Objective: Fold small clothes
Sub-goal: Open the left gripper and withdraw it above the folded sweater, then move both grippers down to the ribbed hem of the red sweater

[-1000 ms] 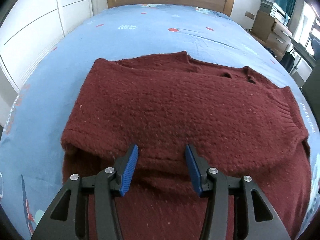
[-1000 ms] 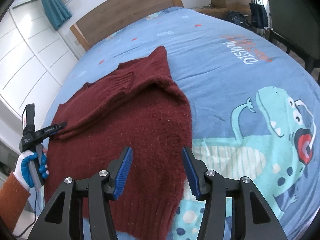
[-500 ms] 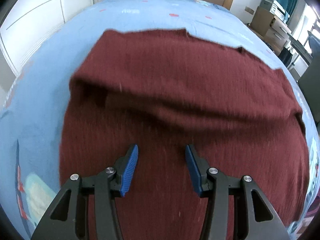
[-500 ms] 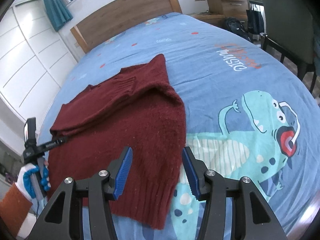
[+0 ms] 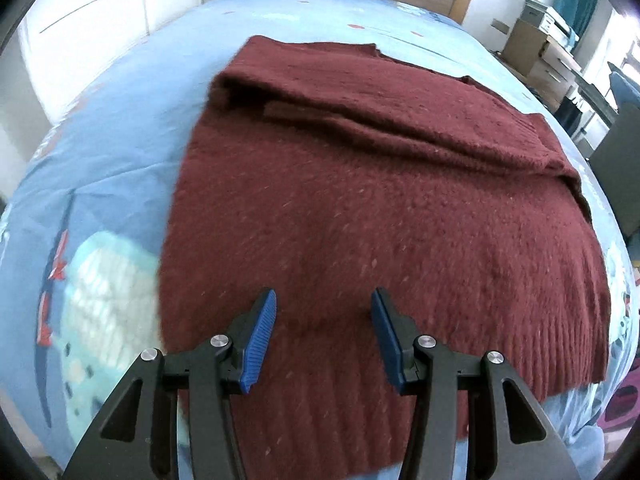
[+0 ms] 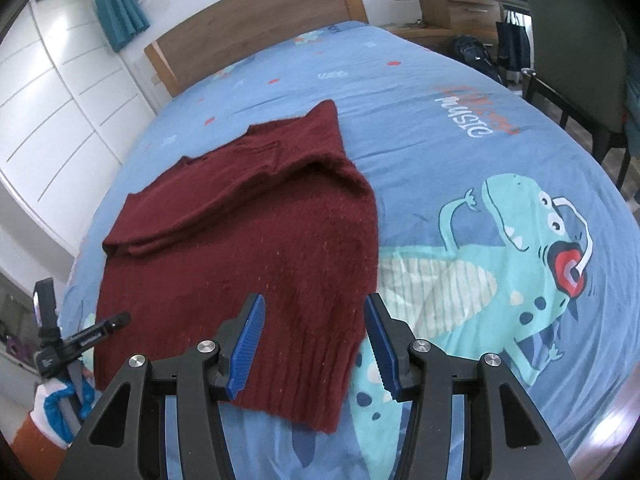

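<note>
The dark red knitted sweater [image 6: 240, 240] lies on the blue dinosaur-print bed sheet [image 6: 460, 128], sleeves folded in, its ribbed hem [image 5: 500, 360] at the lower frame. Both the left tongs [image 5: 323, 336] and right tongs [image 6: 314, 344] hover spread and empty. A shallow pinch could lift only one knit layer, dragging the sleeve fold [image 5: 360, 112] loose or skewing the fold.

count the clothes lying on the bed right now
1. A single dark red knitted sweater lies partly folded on the blue dinosaur-print bedsheet, its ribbed hem nearest both cameras. No other garment shows, though the far end of the bed is only partly in view.
</note>
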A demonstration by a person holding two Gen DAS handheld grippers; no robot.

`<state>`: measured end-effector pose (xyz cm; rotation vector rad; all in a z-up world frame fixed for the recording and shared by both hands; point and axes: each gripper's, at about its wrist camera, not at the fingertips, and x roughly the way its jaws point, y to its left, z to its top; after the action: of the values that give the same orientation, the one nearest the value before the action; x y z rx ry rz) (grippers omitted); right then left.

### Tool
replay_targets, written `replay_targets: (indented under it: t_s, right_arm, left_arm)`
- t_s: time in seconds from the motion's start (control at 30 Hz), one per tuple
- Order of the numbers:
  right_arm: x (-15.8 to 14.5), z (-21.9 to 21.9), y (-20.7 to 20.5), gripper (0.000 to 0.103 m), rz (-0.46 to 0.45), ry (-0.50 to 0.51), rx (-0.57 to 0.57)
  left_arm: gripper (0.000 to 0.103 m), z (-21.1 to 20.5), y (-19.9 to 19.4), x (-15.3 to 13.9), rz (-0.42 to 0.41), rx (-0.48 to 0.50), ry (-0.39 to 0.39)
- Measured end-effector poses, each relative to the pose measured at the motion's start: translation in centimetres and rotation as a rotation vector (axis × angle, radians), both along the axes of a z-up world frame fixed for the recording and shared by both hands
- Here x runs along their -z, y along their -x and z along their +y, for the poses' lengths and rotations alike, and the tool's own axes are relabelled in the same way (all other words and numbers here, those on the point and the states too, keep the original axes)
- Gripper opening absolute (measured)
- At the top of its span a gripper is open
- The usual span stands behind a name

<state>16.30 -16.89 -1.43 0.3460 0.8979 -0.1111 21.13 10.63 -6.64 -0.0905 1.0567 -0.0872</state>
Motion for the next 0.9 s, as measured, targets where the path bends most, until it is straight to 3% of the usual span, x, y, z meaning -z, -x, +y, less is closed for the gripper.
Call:
replay_targets:
  t_s: [0.37,0.47,0.9]
  right_arm:
    - [2.0,0.6,1.1,0.054,0.068,-0.014,0.034]
    - [2.2,0.3,1.2,0.054,0.076,-0.020,0.050]
    - [5.0,-0.1,0.5,0.057,0.137,-0.064,0.060]
  left_arm:
    - [0.051,1.3,4.0,-1.7,-0.033,-0.034,-0.093]
    - [0.064,1.7,4.2,-1.7,-0.039,-0.038,-0.107]
    - [0.064,2.5,4.4,0.1,0.002,-0.045,-0.127]
